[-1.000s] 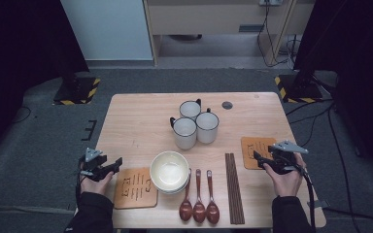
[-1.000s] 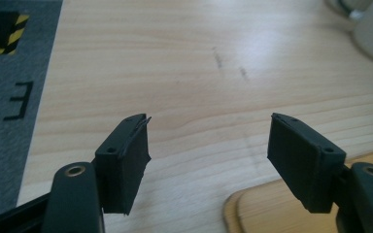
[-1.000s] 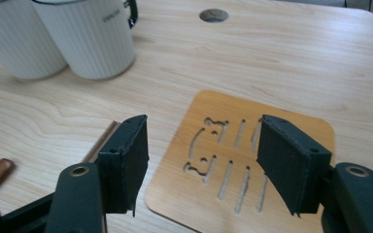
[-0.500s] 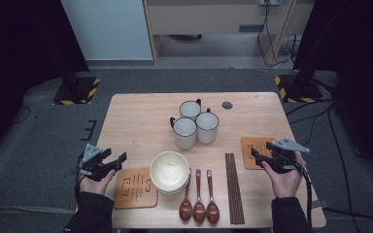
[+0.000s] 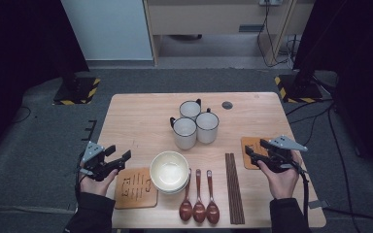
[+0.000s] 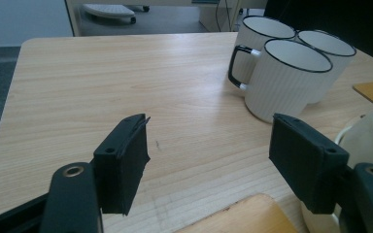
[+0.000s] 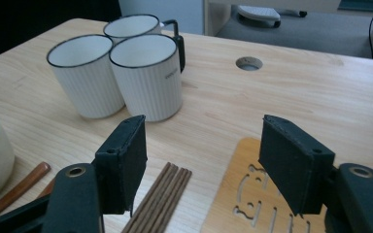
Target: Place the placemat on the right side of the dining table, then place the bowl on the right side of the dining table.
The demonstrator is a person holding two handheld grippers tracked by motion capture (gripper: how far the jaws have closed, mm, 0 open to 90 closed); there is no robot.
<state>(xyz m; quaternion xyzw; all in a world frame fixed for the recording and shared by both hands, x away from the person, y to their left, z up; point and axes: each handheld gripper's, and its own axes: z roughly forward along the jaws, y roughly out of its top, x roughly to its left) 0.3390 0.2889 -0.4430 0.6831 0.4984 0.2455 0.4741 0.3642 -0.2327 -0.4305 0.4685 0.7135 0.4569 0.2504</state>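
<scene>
Both hands slightly raised, 2 grippers spread and empty: left gripper (image 5: 121, 160), right gripper (image 5: 249, 151), 3 mugs (image 5: 194, 124), 3 spoons (image 5: 199, 200), 2 coasters (image 5: 135, 188)

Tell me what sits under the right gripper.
Under the right gripper lies a wooden coaster with cut-out slots, flat on the table. The gripper's open jaws hold nothing. In the high view the hand and gripper cover much of the coaster, so its full pattern is hidden.

In the left gripper view we see the bowl (image 6: 369, 136) cut off by the right edge, and the far mug (image 6: 328, 63) half hidden behind the nearer mug (image 6: 284, 82).
</scene>
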